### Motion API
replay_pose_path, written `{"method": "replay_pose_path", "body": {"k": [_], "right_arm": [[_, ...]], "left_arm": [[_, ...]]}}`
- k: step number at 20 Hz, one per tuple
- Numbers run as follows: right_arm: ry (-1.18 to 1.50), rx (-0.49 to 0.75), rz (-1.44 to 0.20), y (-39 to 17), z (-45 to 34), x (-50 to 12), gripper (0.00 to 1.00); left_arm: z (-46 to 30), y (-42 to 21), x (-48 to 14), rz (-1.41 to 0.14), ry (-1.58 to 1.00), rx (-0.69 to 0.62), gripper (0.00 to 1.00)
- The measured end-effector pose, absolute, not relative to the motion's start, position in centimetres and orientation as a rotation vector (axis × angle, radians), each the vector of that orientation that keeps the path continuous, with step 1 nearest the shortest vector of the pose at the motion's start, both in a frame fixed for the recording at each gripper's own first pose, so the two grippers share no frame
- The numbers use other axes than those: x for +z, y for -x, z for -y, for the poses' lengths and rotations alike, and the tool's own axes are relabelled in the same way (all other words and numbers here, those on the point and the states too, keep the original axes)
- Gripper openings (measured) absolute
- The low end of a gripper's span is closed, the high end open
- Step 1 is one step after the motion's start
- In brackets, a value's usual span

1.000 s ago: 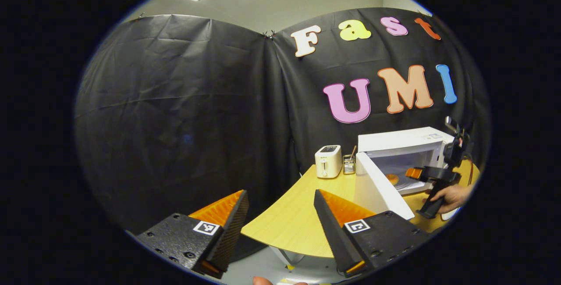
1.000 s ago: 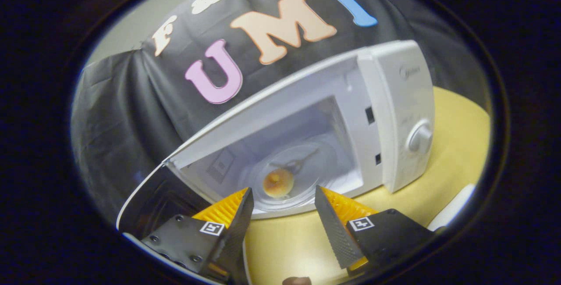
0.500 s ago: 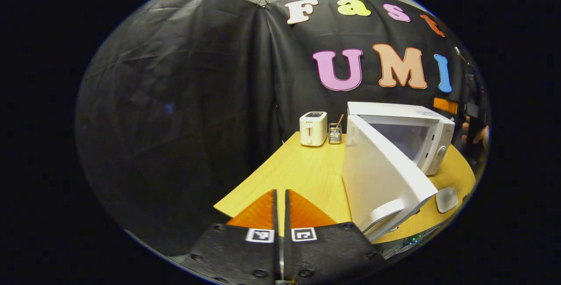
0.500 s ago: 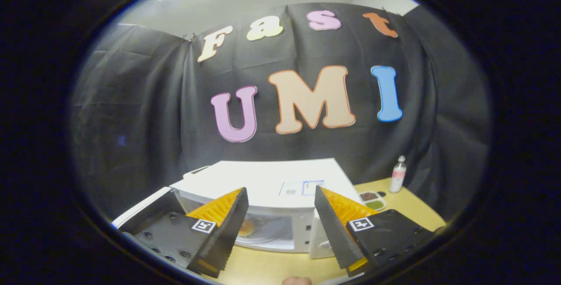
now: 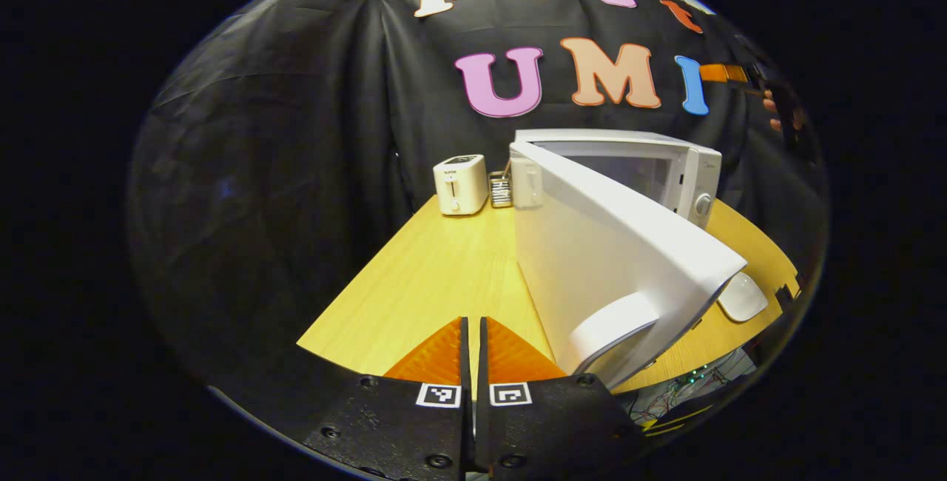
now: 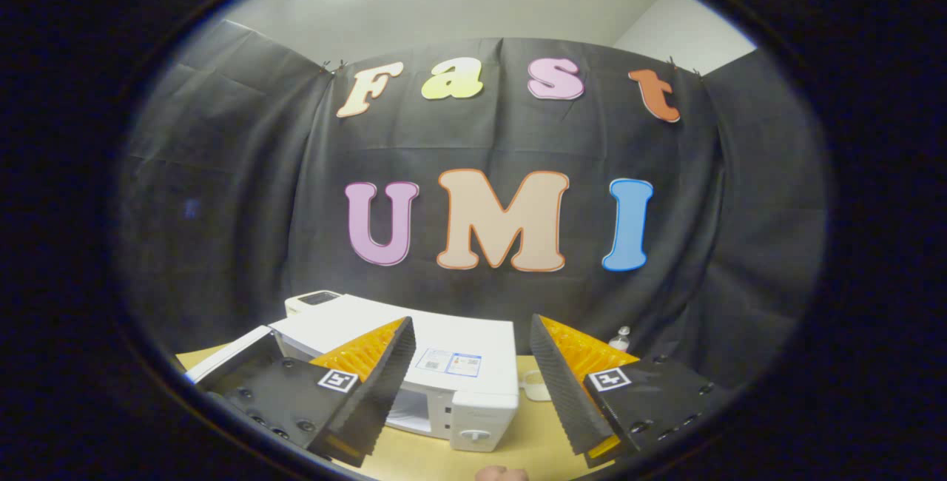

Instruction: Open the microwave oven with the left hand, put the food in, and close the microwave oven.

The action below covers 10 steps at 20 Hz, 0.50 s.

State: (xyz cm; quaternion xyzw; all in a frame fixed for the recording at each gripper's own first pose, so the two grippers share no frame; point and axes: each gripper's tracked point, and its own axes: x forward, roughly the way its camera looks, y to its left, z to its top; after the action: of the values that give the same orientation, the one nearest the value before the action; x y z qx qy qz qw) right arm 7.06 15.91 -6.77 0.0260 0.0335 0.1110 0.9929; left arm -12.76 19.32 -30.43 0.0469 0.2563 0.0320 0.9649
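Two closed fingers of the left gripper hold nothing, just beside the microwave oven door, which swings out toward them, handle nearest. Above the oven, the right gripper gapes wide, empty.

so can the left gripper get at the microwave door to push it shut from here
Probably yes. The left gripper, shut and holding nothing, sits just left of the open door, facing its outer face near the handle. Bare table lies between, nothing blocking.
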Motion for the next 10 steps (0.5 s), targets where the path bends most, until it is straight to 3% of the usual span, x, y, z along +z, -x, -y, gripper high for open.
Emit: {"method": "replay_pose_path", "body": {"k": [10], "right_arm": [[-0.095, 0.131, -0.059, -5.3, -9.5, -4.7, 0.96]], "left_arm": [[-10.7, 10.5, -31.2, -0.492, -0.139, -0.116, 0.0]]}}
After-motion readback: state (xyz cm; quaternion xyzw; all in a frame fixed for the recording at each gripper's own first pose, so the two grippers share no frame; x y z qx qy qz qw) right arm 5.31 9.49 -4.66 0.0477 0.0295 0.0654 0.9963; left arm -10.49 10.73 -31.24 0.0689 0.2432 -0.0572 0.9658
